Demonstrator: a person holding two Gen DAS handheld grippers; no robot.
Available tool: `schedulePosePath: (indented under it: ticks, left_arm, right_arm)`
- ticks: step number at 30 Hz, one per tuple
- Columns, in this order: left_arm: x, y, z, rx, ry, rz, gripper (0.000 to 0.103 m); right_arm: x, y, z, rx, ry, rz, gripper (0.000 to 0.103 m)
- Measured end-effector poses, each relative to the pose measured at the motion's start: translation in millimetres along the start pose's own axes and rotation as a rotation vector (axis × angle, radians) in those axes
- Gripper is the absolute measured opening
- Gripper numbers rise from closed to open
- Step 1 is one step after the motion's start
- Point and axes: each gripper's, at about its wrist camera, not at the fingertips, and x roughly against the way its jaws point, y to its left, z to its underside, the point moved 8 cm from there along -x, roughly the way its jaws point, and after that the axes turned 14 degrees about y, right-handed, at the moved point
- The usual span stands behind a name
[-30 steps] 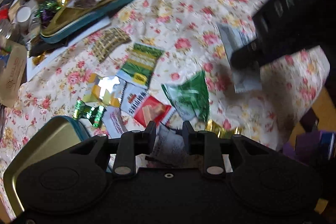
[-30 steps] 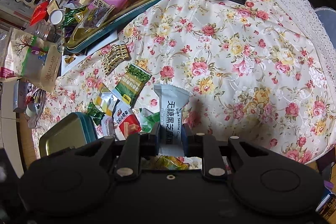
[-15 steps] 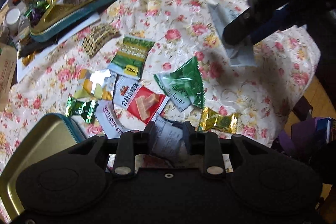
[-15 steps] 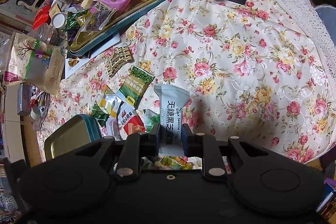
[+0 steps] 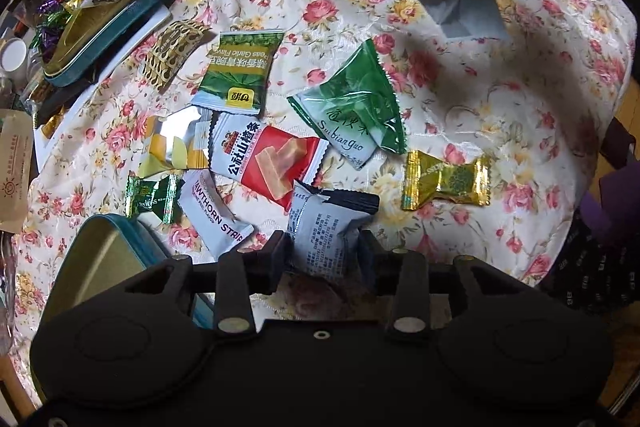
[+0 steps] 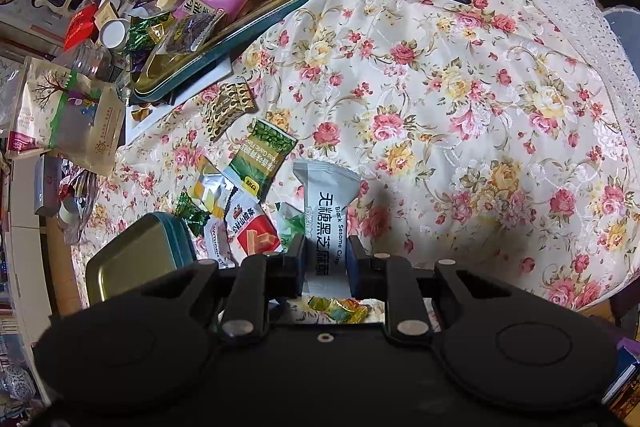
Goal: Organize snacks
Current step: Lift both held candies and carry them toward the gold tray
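Left gripper (image 5: 323,251) pinching grey-black packet (image 5: 325,227), right of empty tin (image 5: 94,259). Right gripper (image 6: 323,261) pinching sesame crisp pack (image 6: 326,211), right of that tin.

grey packet (image 5: 324,231) pinched upright, white sesame packet (image 6: 326,211) held

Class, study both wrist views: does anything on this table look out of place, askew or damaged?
Yes. Loose snack packets lie scattered and overlapping on the floral cloth instead of in the gold tray, for example the red hawthorn packet over its neighbours. The grey packet in the left gripper looks torn at its top edge.
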Motion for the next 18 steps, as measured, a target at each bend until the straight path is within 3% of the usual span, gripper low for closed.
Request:
schedulePosePath:
  ticks: [8,12,15,18]
  left_arm:
    - [-2,21,-11,0.177,0.033,0.162,0.049]
    - [4,37,-15,0.309,0.042,0.257,0.042]
    - [19,50,-17,0.393,0.015,0.289,0.042]
    - [36,62,-19,0.463,0.0,0.275,0.041]
  right_arm:
    - [0,-3,-2,-0.011,-0.001,0.017,0.023]
    - [3,-1,-2,-0.009,-0.012,0.024,0.023]
    - [6,-2,-5,-0.025,-0.027,0.024,0.023]
    - [9,-4,-8,-0.046,-0.041,0.026,0.023]
